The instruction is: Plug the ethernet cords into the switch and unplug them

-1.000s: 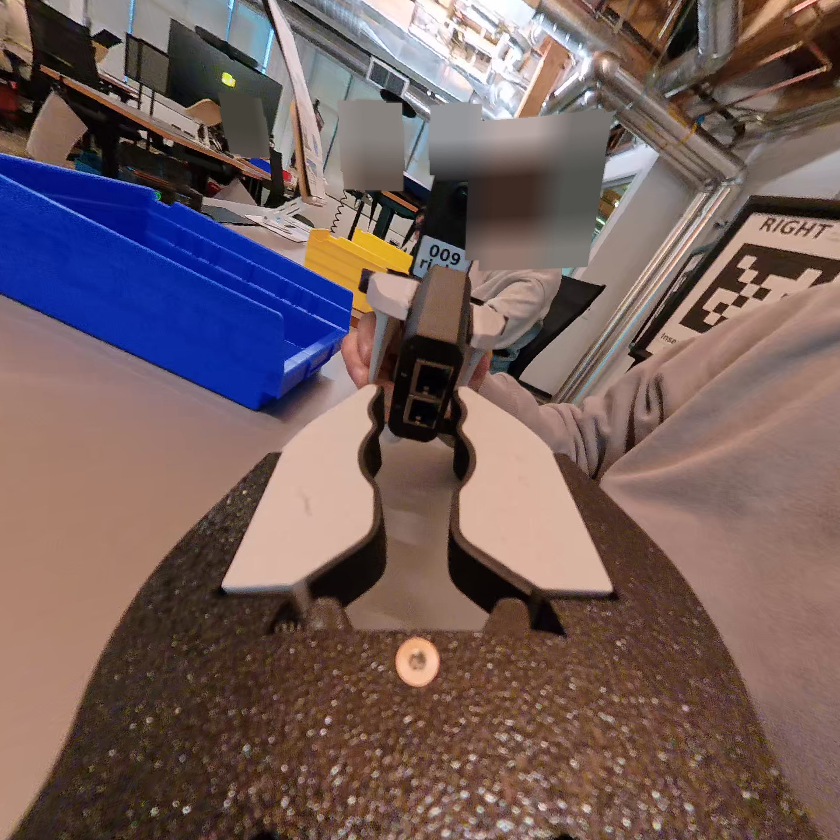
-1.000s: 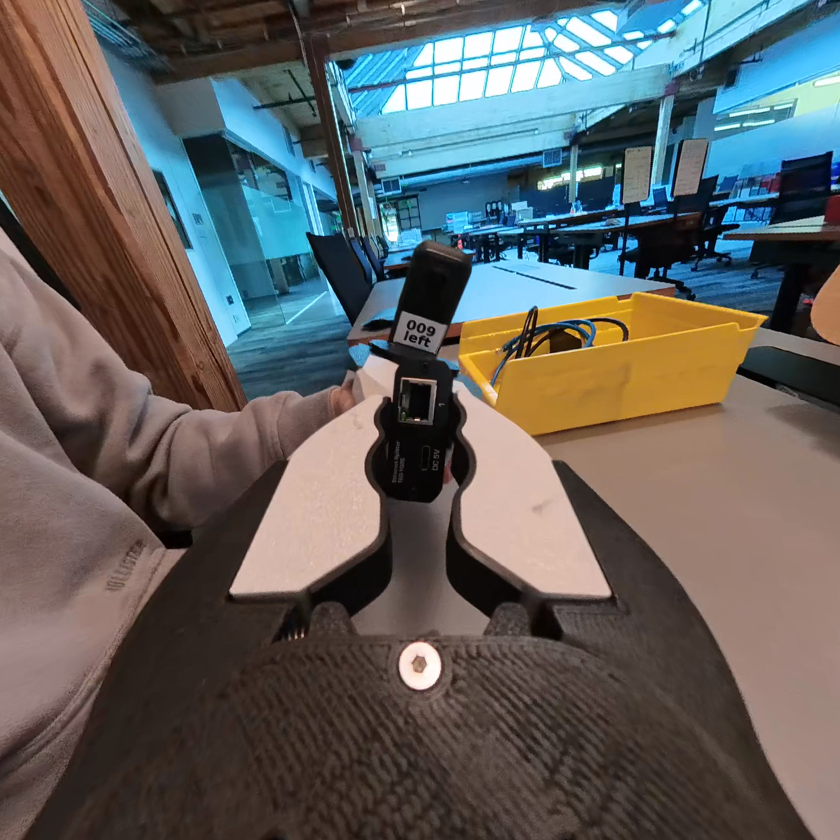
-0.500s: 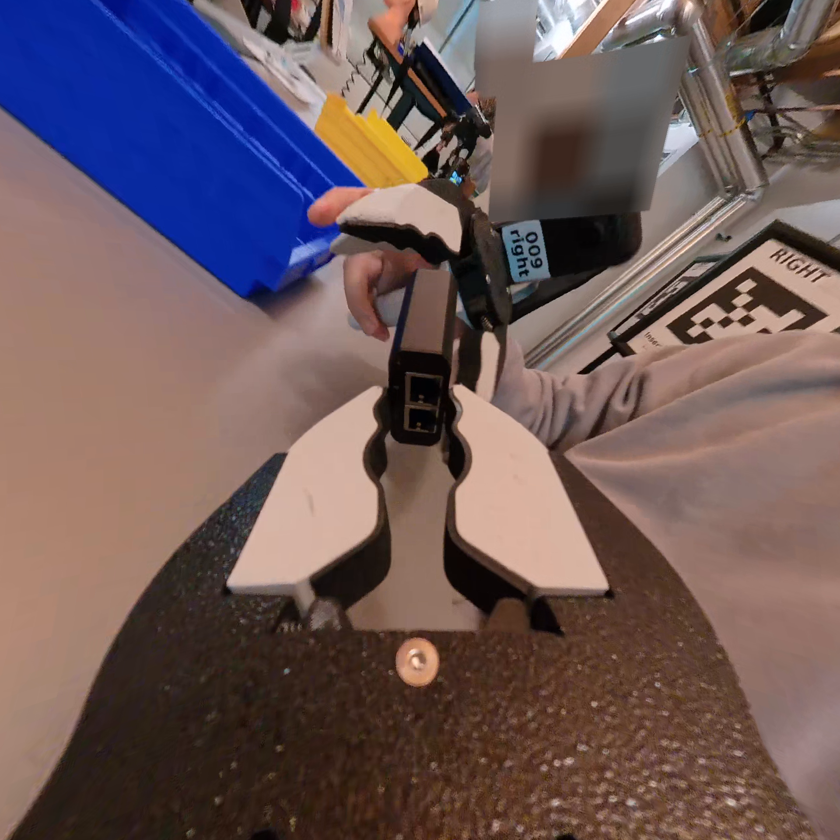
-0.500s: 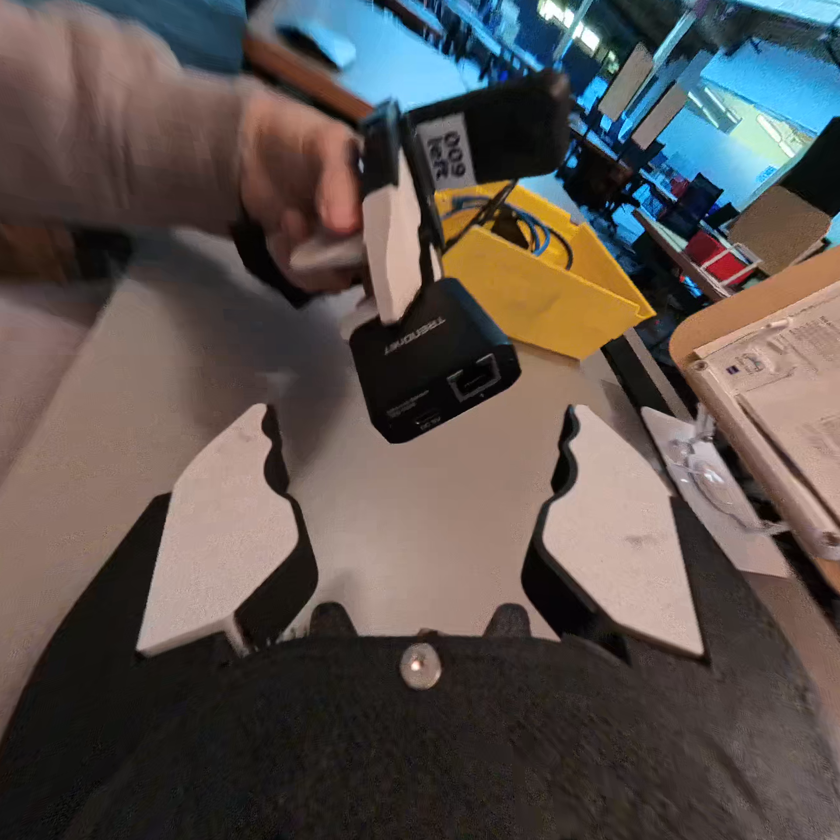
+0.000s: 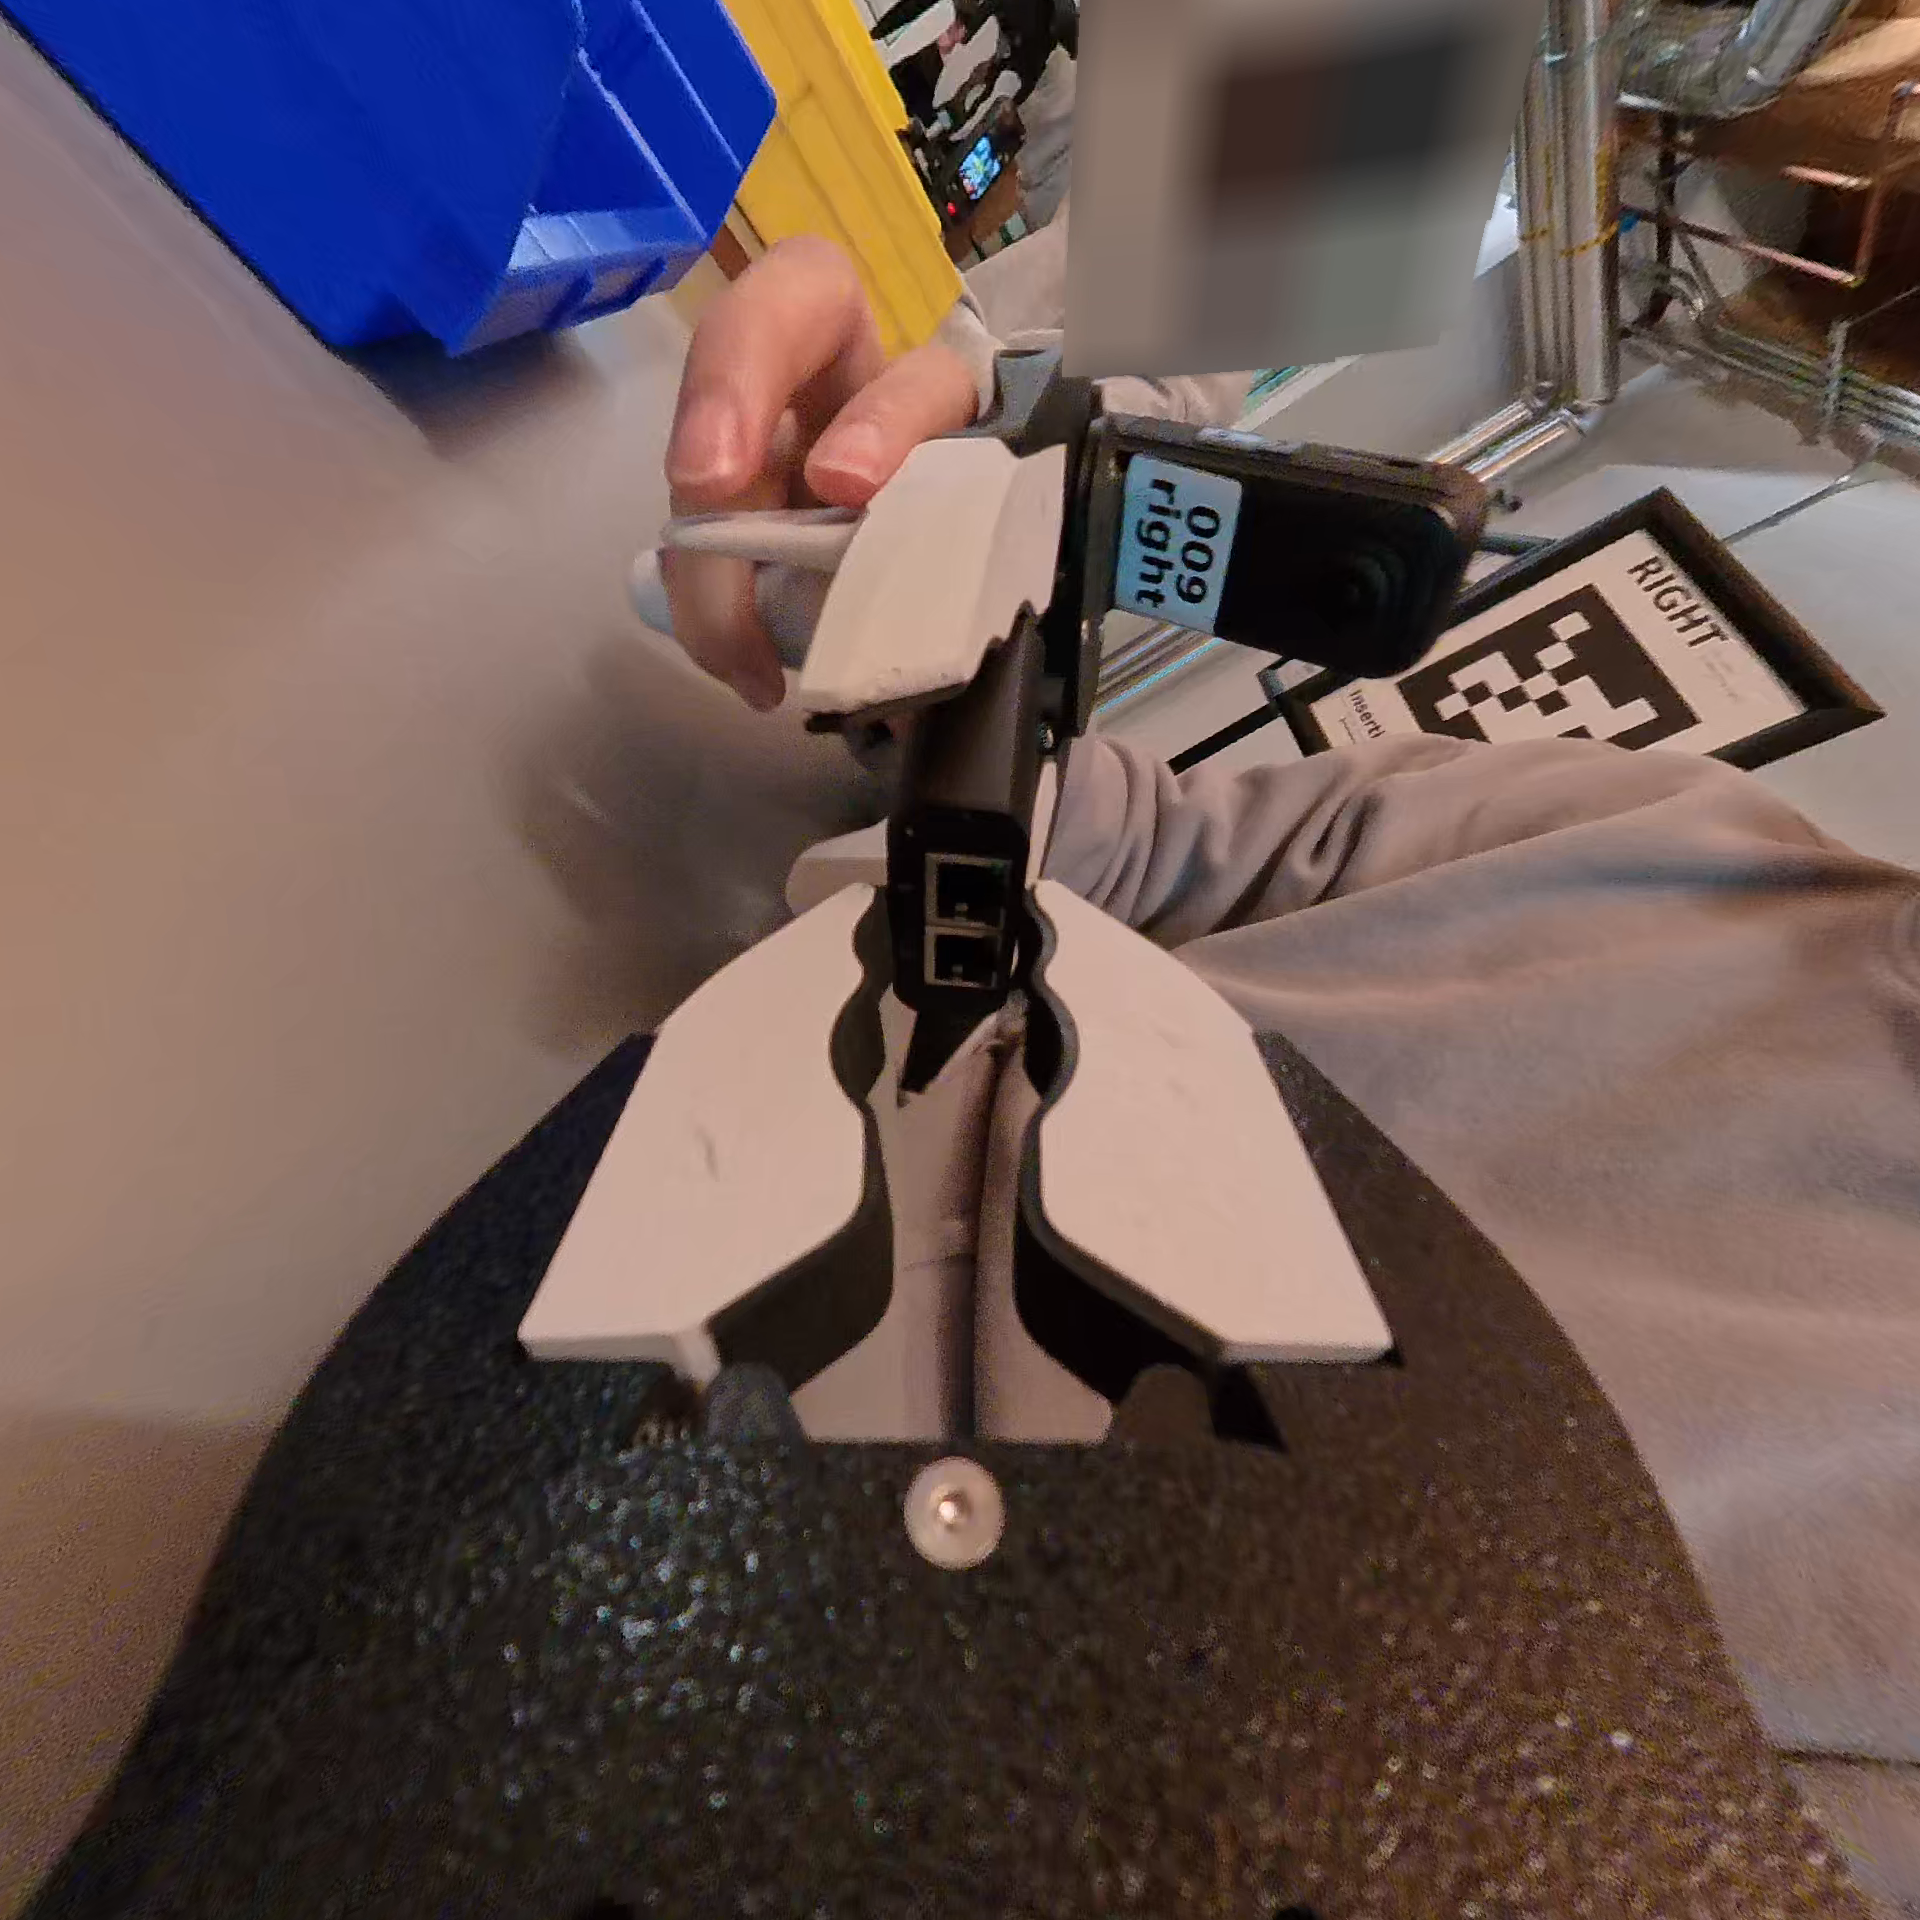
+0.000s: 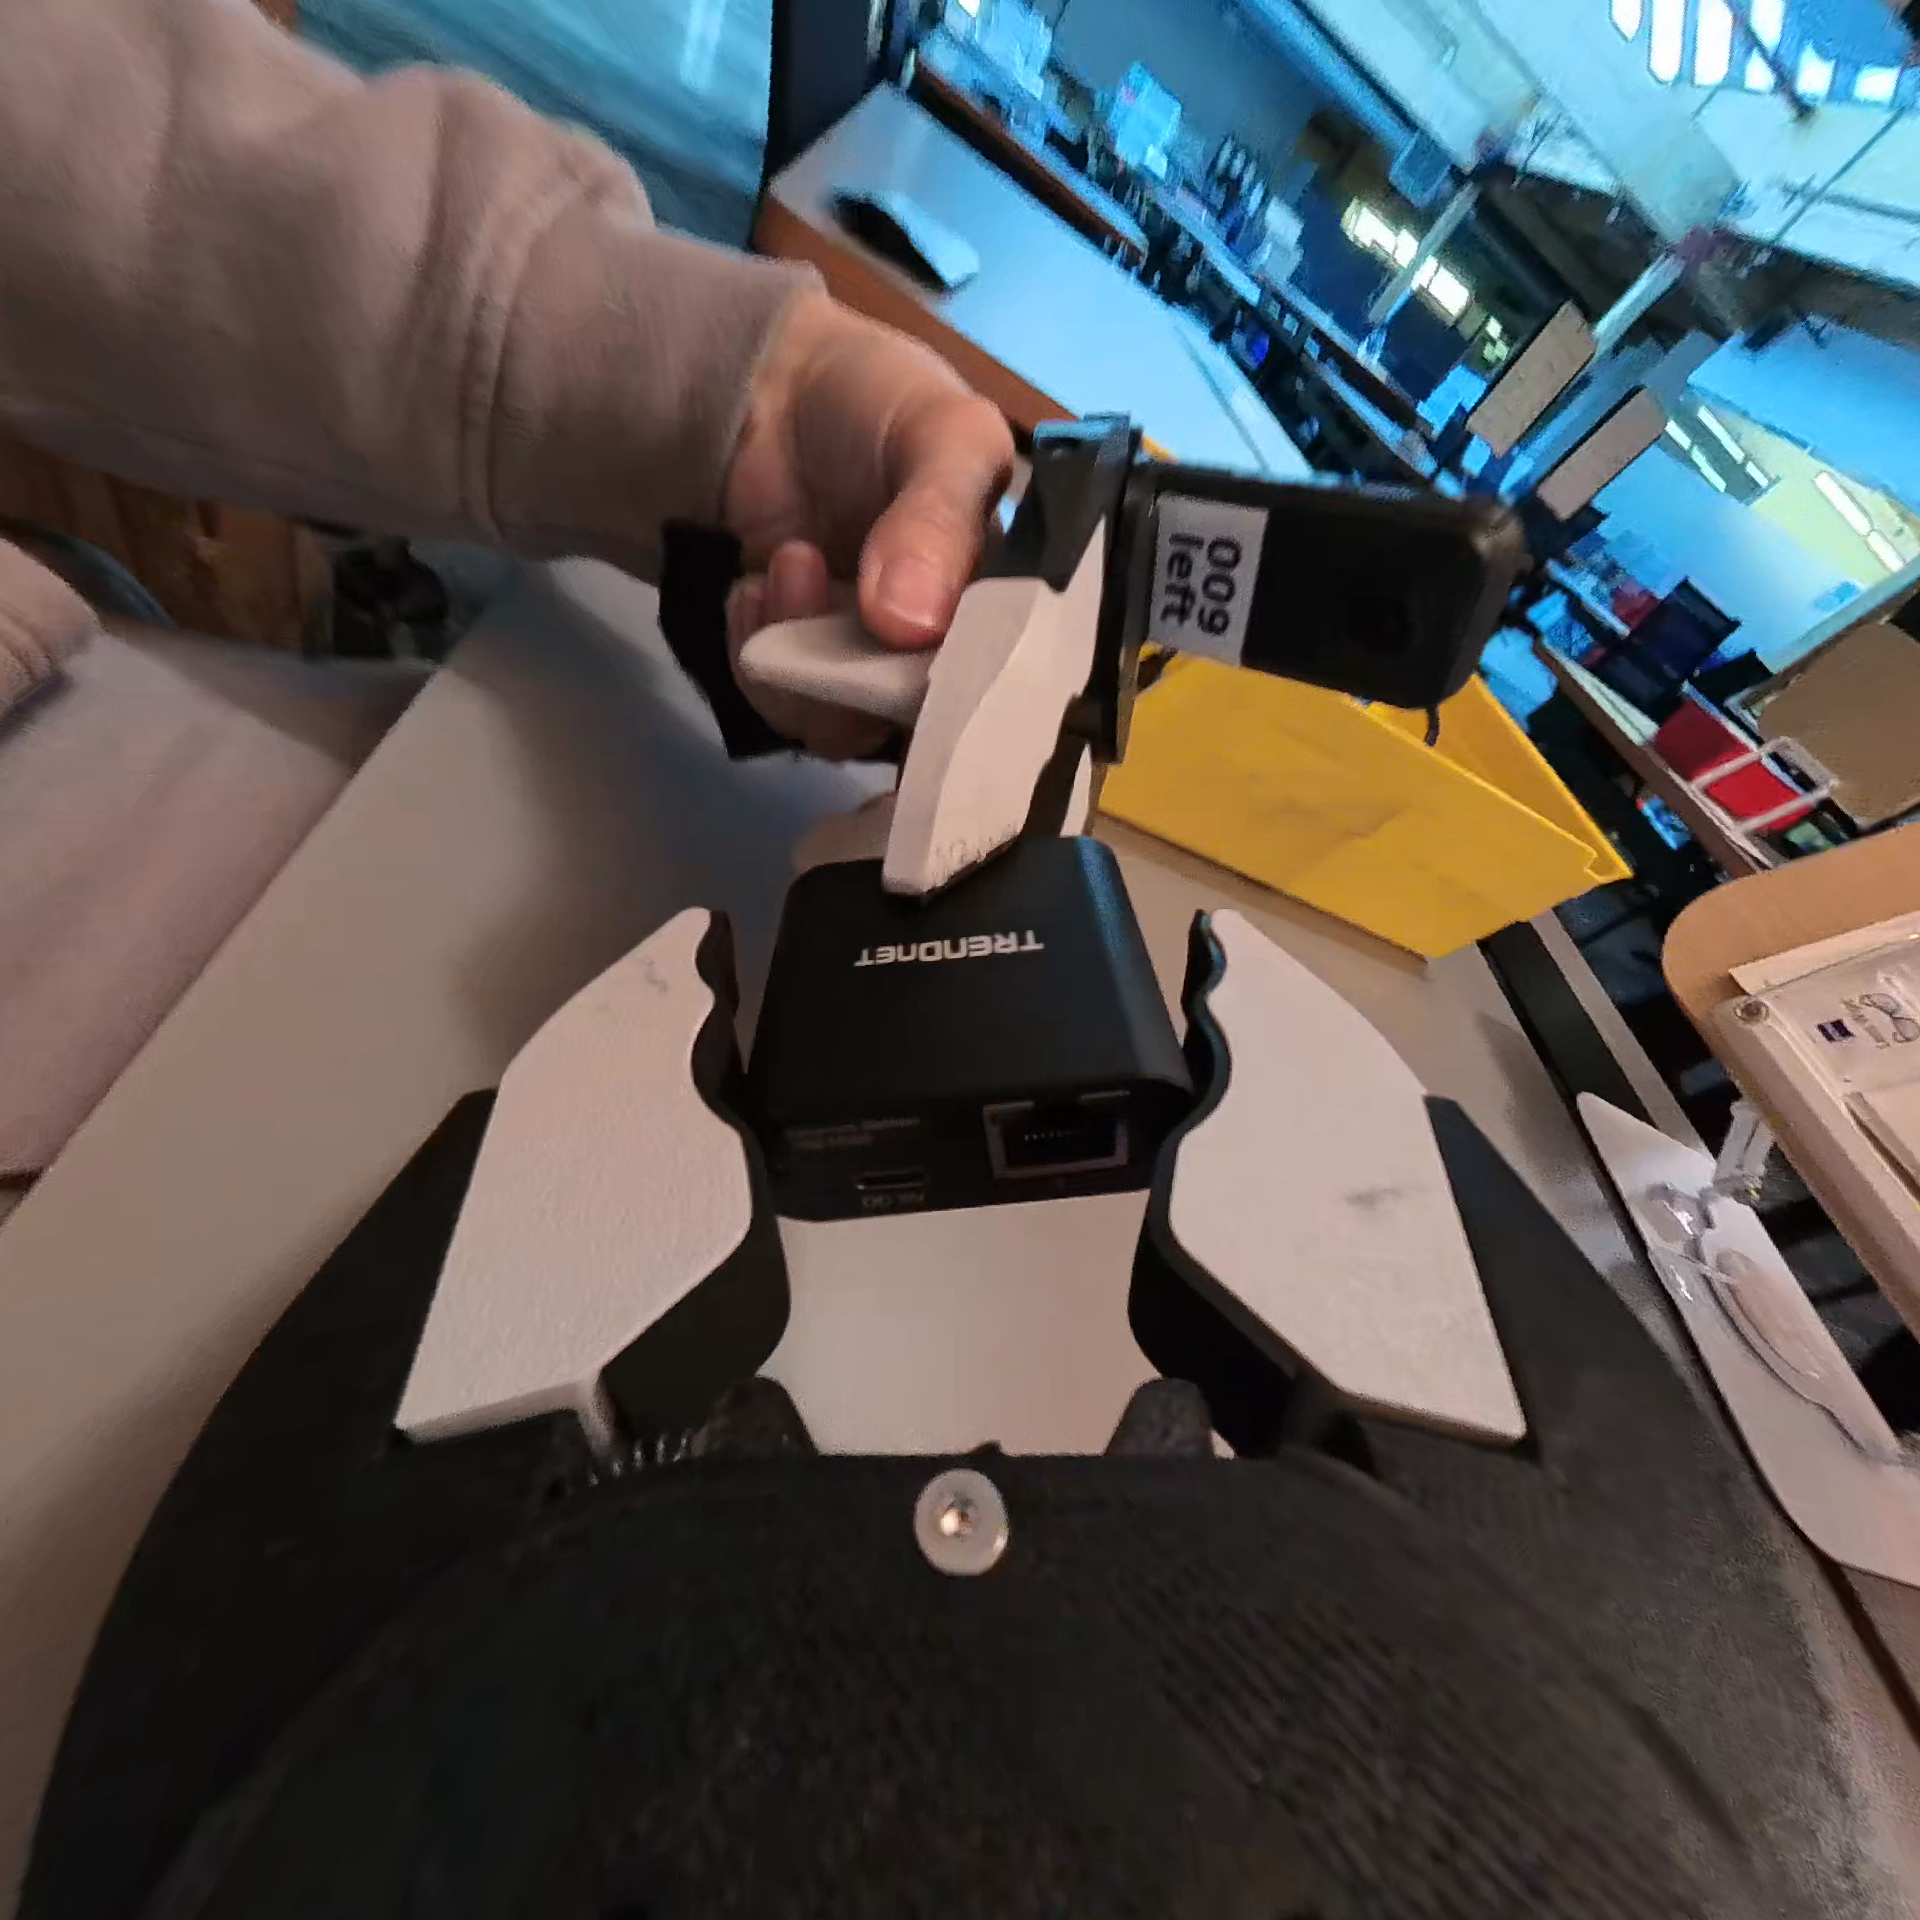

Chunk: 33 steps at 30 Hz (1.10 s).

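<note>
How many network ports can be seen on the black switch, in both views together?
3. Two stacked ports are on the switch end between the left gripper fingers; one port is on the opposite end, facing the right gripper. Other faces are hidden.

Most of the small black plastic network switch [image 5: 961,914] is hidden in the left wrist view, only its two-port end face shows, the rest runs back behind the right hand-held gripper [image 5: 914,665]. The blue plastic bin [image 5: 416,156] at upper left and the yellow plastic bin [image 5: 842,145] beside it are cut off by the top edge. In the right wrist view, the yellow bin [image 6: 1351,821] at centre right is partly behind the left hand-held gripper [image 6: 951,852], its contents out of sight. The background up top is too blurred to make out.
</note>
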{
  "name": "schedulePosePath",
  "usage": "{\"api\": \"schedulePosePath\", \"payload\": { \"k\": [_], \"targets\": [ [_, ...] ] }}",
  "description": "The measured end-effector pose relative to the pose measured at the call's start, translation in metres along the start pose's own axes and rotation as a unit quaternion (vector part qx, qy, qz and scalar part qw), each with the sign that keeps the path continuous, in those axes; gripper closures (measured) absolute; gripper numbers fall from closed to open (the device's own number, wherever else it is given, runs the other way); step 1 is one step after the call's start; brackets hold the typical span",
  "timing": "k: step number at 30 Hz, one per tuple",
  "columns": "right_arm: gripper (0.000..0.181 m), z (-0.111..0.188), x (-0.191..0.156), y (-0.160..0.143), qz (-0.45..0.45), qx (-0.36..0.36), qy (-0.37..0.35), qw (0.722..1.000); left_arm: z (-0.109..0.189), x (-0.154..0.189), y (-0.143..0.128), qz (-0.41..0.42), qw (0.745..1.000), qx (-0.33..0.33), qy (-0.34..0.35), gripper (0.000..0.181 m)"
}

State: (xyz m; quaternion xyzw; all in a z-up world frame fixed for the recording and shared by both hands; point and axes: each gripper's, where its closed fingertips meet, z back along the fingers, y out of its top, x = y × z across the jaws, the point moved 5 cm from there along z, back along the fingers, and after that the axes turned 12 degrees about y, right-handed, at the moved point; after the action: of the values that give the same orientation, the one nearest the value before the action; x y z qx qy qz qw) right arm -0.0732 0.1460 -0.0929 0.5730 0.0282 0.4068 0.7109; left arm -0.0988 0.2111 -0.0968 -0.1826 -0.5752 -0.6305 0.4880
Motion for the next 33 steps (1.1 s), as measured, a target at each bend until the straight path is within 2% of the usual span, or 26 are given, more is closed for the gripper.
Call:
{"api": "schedulePosePath", "payload": {
  "k": [2,8,12,14,16,18,22,26,31,32,33],
  "targets": [
    [0.099,0.001,0.0,0.004,-0.007,0.032,0.004,0.999,0.0,0.002,0.0,0.007,1.0,0.0,-0.016,0.159],
    [0.099,-0.003,0.005,0.002,-0.023,0.045,-0.017,0.999,0.004,-0.001,0.002,0.016,1.0,0.011,-0.01,0.159],
    [0.1,-0.003,0.018,-0.003,-0.117,0.101,-0.062,0.986,0.009,-0.006,0.013,0.02,0.997,0.067,0.024,0.156],
    [0.101,-0.004,0.023,-0.008,-0.152,0.12,-0.078,0.978,0.012,-0.012,0.019,0.015,0.993,0.097,0.067,0.154],
    [0.101,-0.006,0.023,-0.011,-0.169,0.133,-0.079,0.973,0.012,-0.018,0.018,0.005,0.99,0.094,0.107,0.152],
    [0.102,-0.006,0.023,-0.01,-0.175,0.14,-0.075,0.972,0.01,-0.019,0.016,0.006,0.99,0.084,0.114,0.15],
    [0.102,0.001,0.025,-0.008,-0.176,0.18,-0.082,0.964,0.01,-0.018,0.019,0.035,0.992,0.108,0.062,0.154],
    [0.103,0.006,0.025,-0.001,-0.163,0.22,-0.079,0.959,0.007,-0.016,0.017,0.06,0.992,0.11,-0.003,0.148],
    [0.103,0.008,0.023,0.014,-0.13,0.234,-0.073,0.961,-0.006,-0.021,0.011,0.079,0.993,0.085,-0.026,0.118],
    [0.103,0.008,0.023,0.014,-0.126,0.225,-0.075,0.963,-0.007,-0.017,0.012,0.08,0.991,0.092,-0.048,0.119],
    [0.103,0.007,0.023,0.014,-0.124,0.224,-0.07,0.964,-0.006,-0.011,0.013,0.082,0.988,0.1,-0.089,0.13]
  ]
}}
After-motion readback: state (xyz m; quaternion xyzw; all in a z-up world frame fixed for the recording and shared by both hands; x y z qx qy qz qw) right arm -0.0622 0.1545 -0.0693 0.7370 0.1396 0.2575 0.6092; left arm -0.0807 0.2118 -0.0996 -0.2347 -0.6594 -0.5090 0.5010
